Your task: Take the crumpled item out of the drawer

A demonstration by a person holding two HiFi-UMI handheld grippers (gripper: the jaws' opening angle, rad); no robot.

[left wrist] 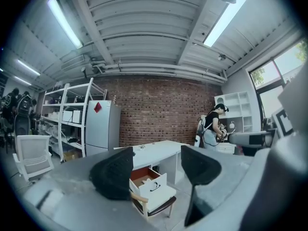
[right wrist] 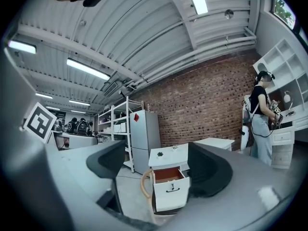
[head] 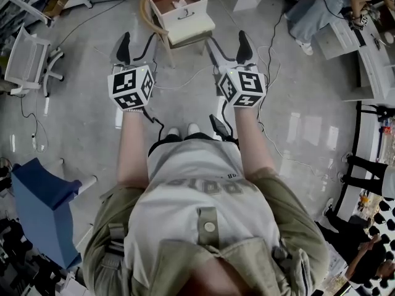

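A white drawer (head: 183,12) stands pulled out of a white desk at the top middle of the head view, its inside reddish brown. A small crumpled white item (head: 179,4) lies in it. Both grippers hover over the floor short of the drawer, well apart from it. My left gripper (head: 137,47) is open and holds nothing. The right gripper (head: 228,47) is likewise open and empty. In the left gripper view the drawer (left wrist: 155,187) shows between the spread jaws of the left gripper (left wrist: 156,170). The right gripper (right wrist: 159,167) frames the drawer (right wrist: 170,192) head on.
A chair with curved wooden arms (head: 147,14) sits under the open drawer. Cables (head: 271,66) trail over the grey floor. A white mesh chair (head: 24,60) stands left and a blue box (head: 43,202) near left. A person (left wrist: 211,124) works at the right; a fridge (left wrist: 101,126) and shelves stand behind.
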